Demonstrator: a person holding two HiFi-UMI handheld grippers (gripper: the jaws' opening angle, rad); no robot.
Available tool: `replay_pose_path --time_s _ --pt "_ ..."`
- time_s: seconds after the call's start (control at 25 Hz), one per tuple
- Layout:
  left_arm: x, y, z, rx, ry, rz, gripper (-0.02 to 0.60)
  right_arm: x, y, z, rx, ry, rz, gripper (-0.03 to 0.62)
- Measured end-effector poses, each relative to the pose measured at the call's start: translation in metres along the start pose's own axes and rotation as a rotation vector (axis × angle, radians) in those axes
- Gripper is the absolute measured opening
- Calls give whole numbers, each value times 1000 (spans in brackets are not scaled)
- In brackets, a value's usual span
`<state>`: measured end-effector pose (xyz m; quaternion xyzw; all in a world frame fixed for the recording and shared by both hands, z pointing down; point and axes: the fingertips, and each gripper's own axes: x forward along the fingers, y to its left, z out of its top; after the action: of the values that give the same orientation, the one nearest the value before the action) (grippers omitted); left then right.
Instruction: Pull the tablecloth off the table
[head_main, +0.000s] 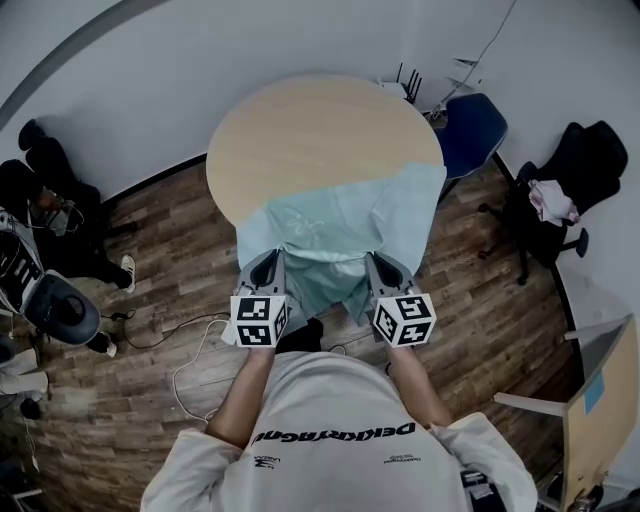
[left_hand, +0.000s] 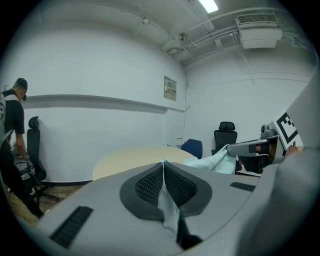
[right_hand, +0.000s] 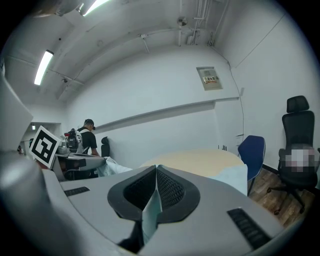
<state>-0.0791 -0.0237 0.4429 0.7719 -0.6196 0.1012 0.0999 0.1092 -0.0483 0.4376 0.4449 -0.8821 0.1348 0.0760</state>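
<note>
A pale green tablecloth (head_main: 345, 225) lies bunched over the near part of a round beige table (head_main: 310, 130); the far part of the tabletop is bare. The cloth's near edge hangs off the table toward me. My left gripper (head_main: 271, 259) is shut on the cloth's near left edge, and a strip of cloth (left_hand: 168, 207) shows pinched between its pads. My right gripper (head_main: 376, 259) is shut on the near right edge, with a fold of cloth (right_hand: 149, 212) between its pads. Both grippers are level with each other, just off the table's near rim.
A blue chair (head_main: 472, 130) stands at the table's far right, with a black office chair (head_main: 560, 190) beyond it. Cables (head_main: 190, 350) trail on the wood floor to my left. A person (left_hand: 12, 125) stands at the left wall. A wooden chair (head_main: 600, 400) is at my right.
</note>
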Motion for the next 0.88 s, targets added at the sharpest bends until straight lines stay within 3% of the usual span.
replay_pose_path --time_s 0.88 --pt "-52 -18 71 39 -183 -1 18 -63 22 74 -38 -222 -20 32"
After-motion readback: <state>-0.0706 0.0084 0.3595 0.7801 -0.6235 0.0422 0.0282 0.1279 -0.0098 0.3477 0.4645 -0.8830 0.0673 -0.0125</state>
